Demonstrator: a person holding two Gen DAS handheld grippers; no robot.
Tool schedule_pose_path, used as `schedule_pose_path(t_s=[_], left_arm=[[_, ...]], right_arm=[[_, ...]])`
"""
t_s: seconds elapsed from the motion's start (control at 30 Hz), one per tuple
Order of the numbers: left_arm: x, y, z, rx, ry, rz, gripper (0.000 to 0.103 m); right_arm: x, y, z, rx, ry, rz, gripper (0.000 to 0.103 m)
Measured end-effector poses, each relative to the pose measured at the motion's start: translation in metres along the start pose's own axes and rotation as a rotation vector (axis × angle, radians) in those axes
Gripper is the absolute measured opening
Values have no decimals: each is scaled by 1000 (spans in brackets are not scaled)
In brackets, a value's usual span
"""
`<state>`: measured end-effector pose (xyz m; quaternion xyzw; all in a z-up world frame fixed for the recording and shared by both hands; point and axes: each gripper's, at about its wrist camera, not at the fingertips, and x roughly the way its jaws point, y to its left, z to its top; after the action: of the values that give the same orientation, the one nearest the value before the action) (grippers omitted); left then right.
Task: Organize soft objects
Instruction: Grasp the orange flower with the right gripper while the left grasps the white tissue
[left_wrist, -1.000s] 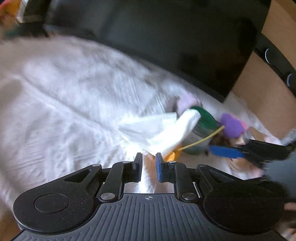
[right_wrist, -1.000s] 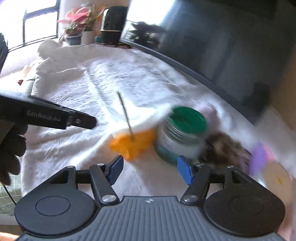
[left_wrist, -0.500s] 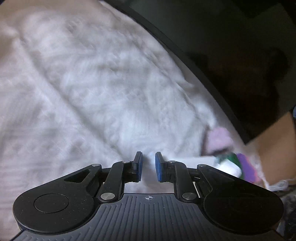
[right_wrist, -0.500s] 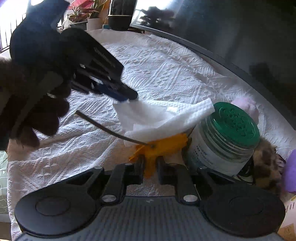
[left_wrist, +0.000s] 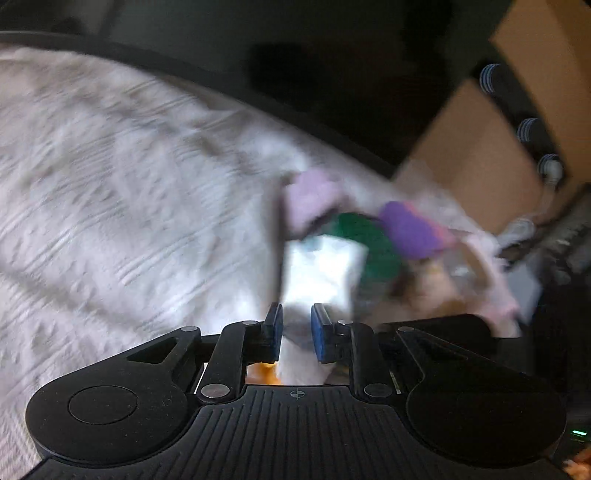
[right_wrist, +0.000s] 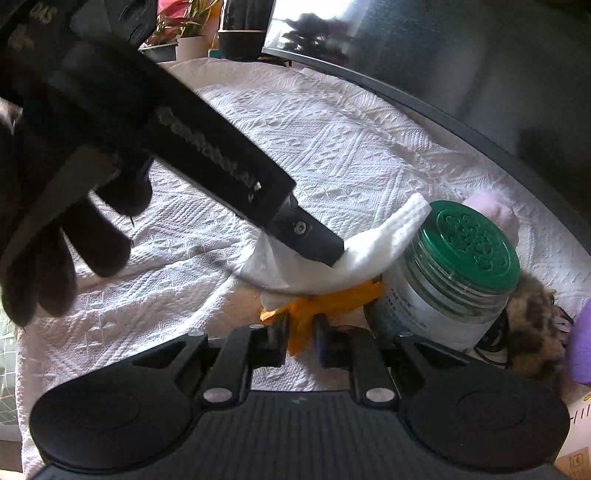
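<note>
A white cloth lies draped over an orange soft item beside a green-lidded jar. My right gripper is shut on the orange item's near end. My left gripper comes in from the left, held by a dark-gloved hand. Its jaws are opening with the white cloth between the blue pads, and I see no pinch on it. One of its fingertips rests on the cloth. The left wrist view is blurred.
A white textured cover spreads over the table. Behind the jar lies a pink soft item; a brown furry item and a purple one lie to its right. A dark screen runs along the back, a cardboard box stands right.
My right gripper closed on the orange item, then stayed put. My left gripper swung down and right onto the white cloth, which now sits between its wider jaws.
</note>
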<state>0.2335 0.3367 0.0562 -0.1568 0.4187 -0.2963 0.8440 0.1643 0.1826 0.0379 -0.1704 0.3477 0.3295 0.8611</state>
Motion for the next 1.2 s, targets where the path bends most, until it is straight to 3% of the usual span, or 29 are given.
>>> schedule_pose_path(t_s=[0.07, 0.13, 0.3, 0.37, 0.53, 0.63, 0.77, 0.83, 1.0, 1.2], left_arm=[[-7, -5, 3, 22, -4, -73, 23], [-6, -12, 4, 61, 7, -61, 24], [11, -23, 4, 137, 59, 175, 24], [18, -23, 3, 151, 76, 221, 26], [26, -13, 3, 98, 108, 177, 26], [27, -1, 3, 12, 117, 153, 25], [27, -3, 2, -38, 115, 174, 25], [27, -3, 1, -74, 104, 186, 25], [18, -2, -7, -124, 39, 209, 13], [-11, -11, -12, -67, -52, 272, 11]], right_arm=[[-1, 0, -1, -5, 2, -1, 14], [-1, -1, 0, -5, 3, -3, 14], [-1, 2, 1, -13, 5, -14, 14], [-1, 3, 0, -17, 5, -18, 14], [-4, 3, -3, -14, 7, -18, 14], [-4, 2, -3, -6, 2, -16, 14], [-2, 3, -2, -18, 8, -17, 14], [-2, 3, -1, -23, 10, -20, 14], [-5, 7, -1, -31, 12, -40, 14], [-17, 7, 4, 5, -24, -81, 30]])
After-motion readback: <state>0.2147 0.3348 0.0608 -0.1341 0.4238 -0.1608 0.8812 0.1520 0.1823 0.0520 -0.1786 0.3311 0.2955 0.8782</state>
